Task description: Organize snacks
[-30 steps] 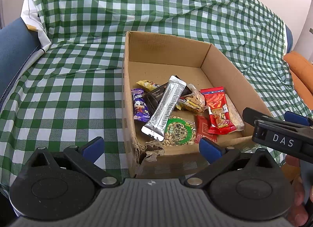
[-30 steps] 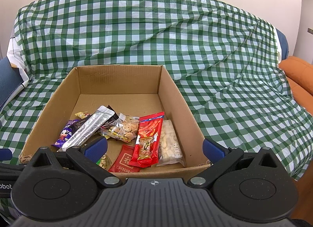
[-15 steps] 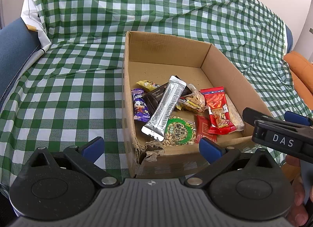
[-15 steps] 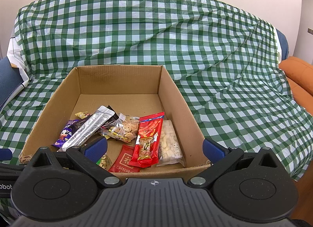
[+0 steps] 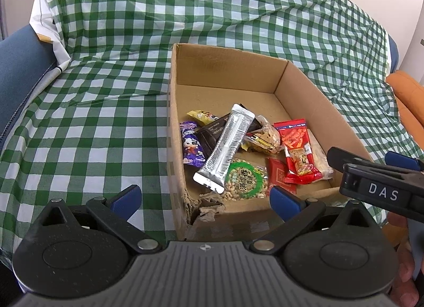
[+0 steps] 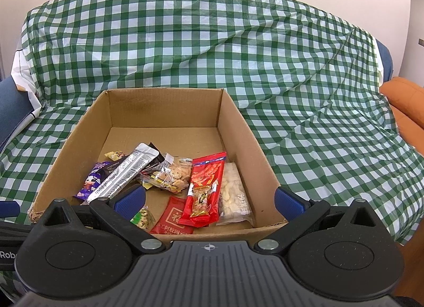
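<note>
- I held both tongs wide and empty at the box's near edge: left tongs (image 5: 204,201) at the torn 7 o'clock corner, right tongs (image 6: 210,201) at 5 o'clock.
- The snacks lay heaped in the cardboard box (image 6: 164,108) on the checked cloth (image 6: 291,68), none on the cloth; I judged that fits either sorted-in or waiting to come out.
- A silver bar (image 5: 225,148) leaned across a dark packet, with a purple wrapper (image 5: 191,145) at 9 o'clock and a red pack (image 6: 206,187) at 3.
- I could read "DAS" on the right tool (image 5: 383,191); packet print was too small.
</note>
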